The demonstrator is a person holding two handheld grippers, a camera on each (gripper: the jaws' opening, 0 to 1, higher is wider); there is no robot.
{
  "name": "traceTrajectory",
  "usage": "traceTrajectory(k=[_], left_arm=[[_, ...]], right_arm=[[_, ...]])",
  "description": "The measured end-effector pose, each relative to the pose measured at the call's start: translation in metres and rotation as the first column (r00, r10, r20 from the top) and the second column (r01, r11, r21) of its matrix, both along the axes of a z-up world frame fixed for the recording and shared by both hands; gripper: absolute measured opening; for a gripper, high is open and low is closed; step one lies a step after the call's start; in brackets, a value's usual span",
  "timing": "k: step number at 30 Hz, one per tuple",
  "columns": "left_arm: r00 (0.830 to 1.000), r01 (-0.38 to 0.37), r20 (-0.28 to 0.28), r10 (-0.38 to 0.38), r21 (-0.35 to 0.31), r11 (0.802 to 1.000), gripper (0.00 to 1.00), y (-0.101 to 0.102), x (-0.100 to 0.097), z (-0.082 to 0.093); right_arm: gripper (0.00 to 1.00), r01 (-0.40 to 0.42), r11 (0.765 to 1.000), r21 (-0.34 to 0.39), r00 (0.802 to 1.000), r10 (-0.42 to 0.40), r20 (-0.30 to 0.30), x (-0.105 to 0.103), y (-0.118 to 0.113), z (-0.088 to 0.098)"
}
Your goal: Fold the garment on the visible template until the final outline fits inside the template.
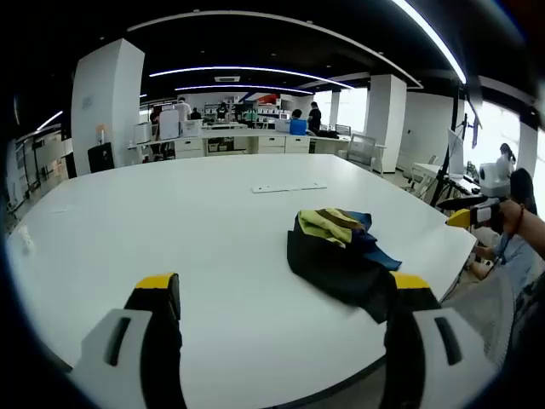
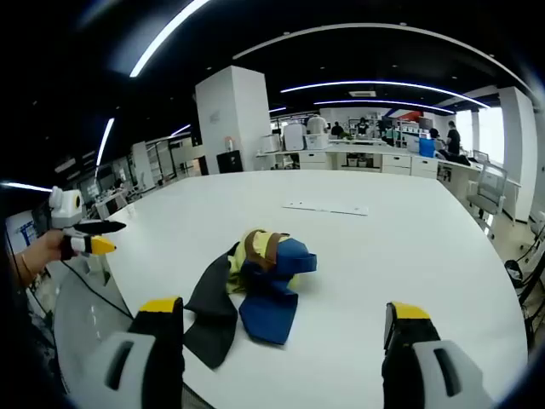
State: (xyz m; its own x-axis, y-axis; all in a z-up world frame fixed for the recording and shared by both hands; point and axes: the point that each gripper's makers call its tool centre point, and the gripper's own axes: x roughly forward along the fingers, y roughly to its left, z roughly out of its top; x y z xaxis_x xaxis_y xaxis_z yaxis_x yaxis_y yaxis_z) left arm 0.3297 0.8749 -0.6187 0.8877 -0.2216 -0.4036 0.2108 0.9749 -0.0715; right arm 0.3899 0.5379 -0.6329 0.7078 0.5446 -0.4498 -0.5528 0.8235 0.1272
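A crumpled garment (image 1: 341,256) of black, yellow, brown and blue cloth lies bunched on the white table (image 1: 170,221), near its right edge in the left gripper view. My left gripper (image 1: 283,294) is open and empty, its jaws wide apart short of the heap. In the right gripper view the same garment (image 2: 255,285) sits just ahead and left of centre. My right gripper (image 2: 284,319) is also open, holding nothing. Held in a hand off the table's edge, the left gripper (image 2: 89,244) shows at the far left of that view.
A flat white strip (image 1: 289,187) lies on the table beyond the garment. The table's curved edge (image 1: 443,273) runs close to the heap. Desks, pillars and several people stand in the background. A person's arm (image 1: 524,226) holds the other gripper at the right.
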Motion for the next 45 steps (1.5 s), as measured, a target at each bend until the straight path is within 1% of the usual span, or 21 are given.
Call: traceTrajectory(k=[18,29,33,35,38,43,45], left_arm=[[1.0,0.013,-0.019,-0.013,-0.002,1.0,0.97,-0.004,-0.006,-0.005],[1.0,0.008,-0.019,-0.008,-0.013,1.0,0.94,-0.005,-0.004,-0.005],[1.0,0.019,-0.003,-0.019,-0.029,0.999,0.88,-0.006,0.003,-0.006],[1.0,0.026,-0.013,-0.026,-0.05,0.998,0.85,-0.008,0.006,-0.01],[0.999,0.046,-0.012,-0.047,-0.077,0.996,0.77,-0.012,0.013,-0.013],[0.998,0.067,0.011,-0.067,-0.089,0.994,0.71,-0.02,0.027,-0.015],[0.997,0.077,0.016,-0.076,-0.09,0.993,0.7,-0.023,0.034,-0.016]], right_arm=[[0.99,-0.003,1.0,0.0,1.0,0.003,0.008,-0.006,-0.002,0.0],[0.97,-0.014,1.0,0.0,1.0,0.014,0.011,-0.006,-0.001,-0.004],[0.95,-0.039,0.999,-0.007,0.999,0.039,0.003,-0.003,0.003,-0.011],[0.92,-0.053,0.999,-0.001,0.999,0.053,-0.005,-0.003,0.007,-0.014],[0.88,-0.078,0.997,0.002,0.997,0.078,0.001,0.0,0.014,-0.014],[0.8,-0.094,0.995,0.017,0.996,0.094,0.004,0.008,0.022,-0.016],[0.79,-0.099,0.995,0.023,0.995,0.099,0.001,0.01,0.024,-0.018]])
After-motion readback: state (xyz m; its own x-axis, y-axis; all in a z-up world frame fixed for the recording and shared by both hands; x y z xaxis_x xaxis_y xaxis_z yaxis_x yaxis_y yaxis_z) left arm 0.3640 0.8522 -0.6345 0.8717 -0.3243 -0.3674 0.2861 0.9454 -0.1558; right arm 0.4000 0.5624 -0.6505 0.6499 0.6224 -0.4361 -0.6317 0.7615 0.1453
